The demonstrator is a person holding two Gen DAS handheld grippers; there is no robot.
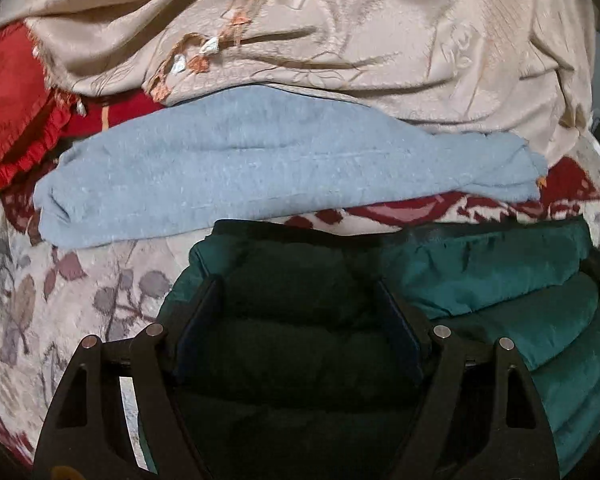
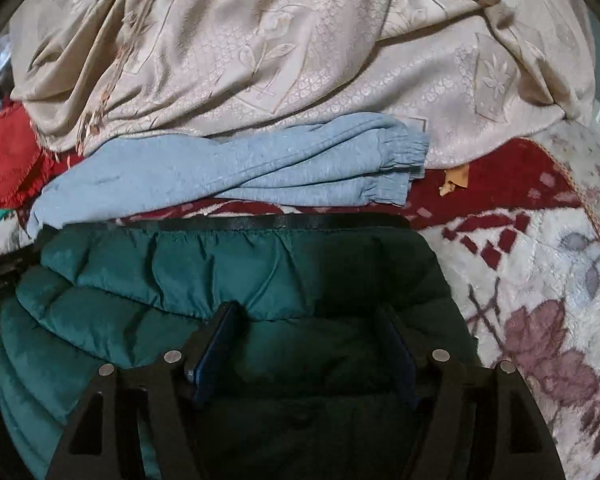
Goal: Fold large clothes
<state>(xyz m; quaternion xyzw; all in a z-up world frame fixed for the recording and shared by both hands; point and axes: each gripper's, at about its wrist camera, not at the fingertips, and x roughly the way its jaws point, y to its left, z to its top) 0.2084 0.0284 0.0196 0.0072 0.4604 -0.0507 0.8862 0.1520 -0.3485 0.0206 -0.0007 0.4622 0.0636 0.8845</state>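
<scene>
The green quilted jacket (image 1: 500, 272) runs off the bottom edge, its near part lost in shadow.

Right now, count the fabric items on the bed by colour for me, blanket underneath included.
Green: 1, the quilted jacket
Light blue: 1, the sweatpants
Beige: 1, the embossed cloth
Red: 1, the frilled cushion
Cream and maroon floral: 1, the blanket
Total: 5

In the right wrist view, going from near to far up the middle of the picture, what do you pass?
Right gripper → green puffer jacket → patterned blanket's red band → folded light blue sweatpants → beige embossed cloth.
</scene>
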